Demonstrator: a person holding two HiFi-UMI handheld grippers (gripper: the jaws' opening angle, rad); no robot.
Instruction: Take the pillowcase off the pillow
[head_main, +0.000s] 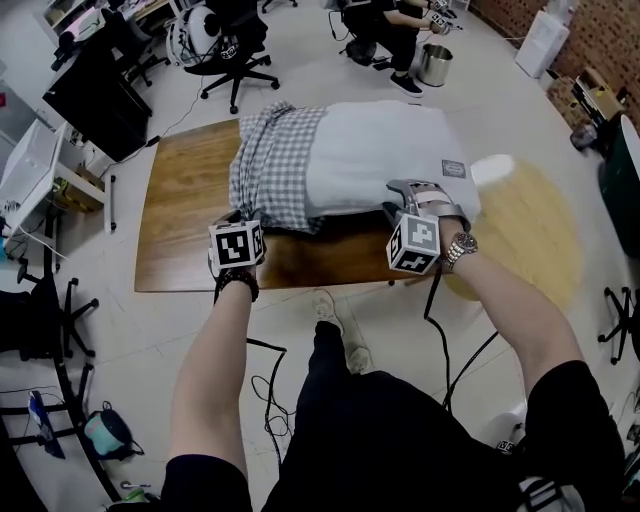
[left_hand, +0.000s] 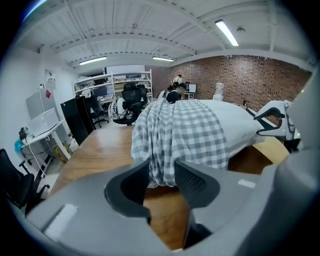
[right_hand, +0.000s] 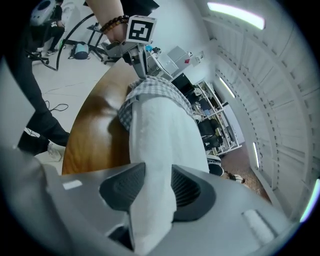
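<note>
While my right gripper (right_hand: 158, 165) is gaping astride the plump white pillow (right_hand: 160, 130), my left gripper (left_hand: 161, 161) is gaping toward the grey-checked cotton pillowcase (left_hand: 180, 135), twelve o'clock.

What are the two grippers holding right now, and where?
Nothing, it seems. The right gripper is open around the pillow edge; the left gripper is open by the pillowcase edge.

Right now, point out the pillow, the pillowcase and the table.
pillow (head_main: 400, 150), head view, bare white middle
pillowcase (head_main: 270, 165), head view, bunched checked cloth
table (head_main: 185, 200), head view, bare wood at its left end
</note>
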